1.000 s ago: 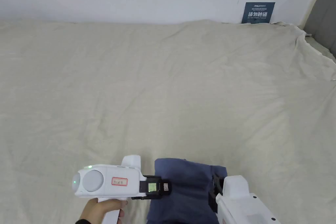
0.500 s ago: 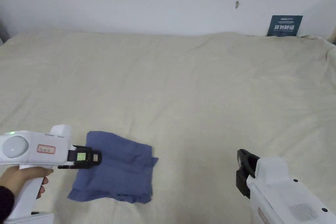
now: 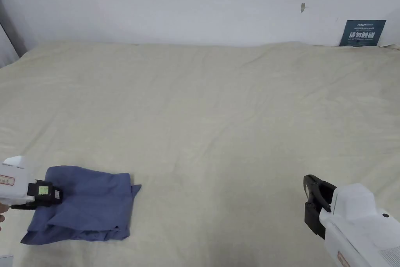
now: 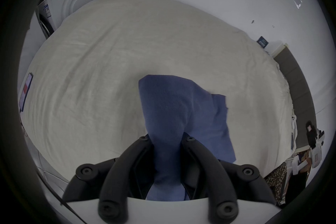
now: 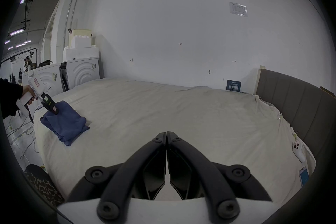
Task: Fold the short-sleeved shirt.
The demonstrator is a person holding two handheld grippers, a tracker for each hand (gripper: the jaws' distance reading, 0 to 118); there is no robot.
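We note the folded blue shirt [image 3: 84, 205] lying near the left front corner of the bed [image 3: 218, 115], on the cream sheet. In the left gripper view, the left gripper [image 4: 166, 138] has its jaws closed narrowly on a bunched edge of the shirt: cloth fills the gap between both jaws and runs back toward the gripper body. Ahead of the jaws the rest of the shirt spreads out flat on the bed, with a second layer showing just to the right of the jaws. In the head view, the left gripper [image 3: 54, 195] meets the shirt at its near left edge.

The right gripper [image 5: 166, 134] has its jaws pressed together, tip to tip, with nothing between them. Ahead of these jaws lies bare sheet; the shirt [image 5: 64, 121] sits well off to their left, with the left gripper [image 5: 54, 110] on it. In the head view, the right gripper [image 3: 314, 201] sits well apart from the shirt, over the right front of the bed.

A blue sign [image 3: 362, 33] leans against the wall beyond the bed.
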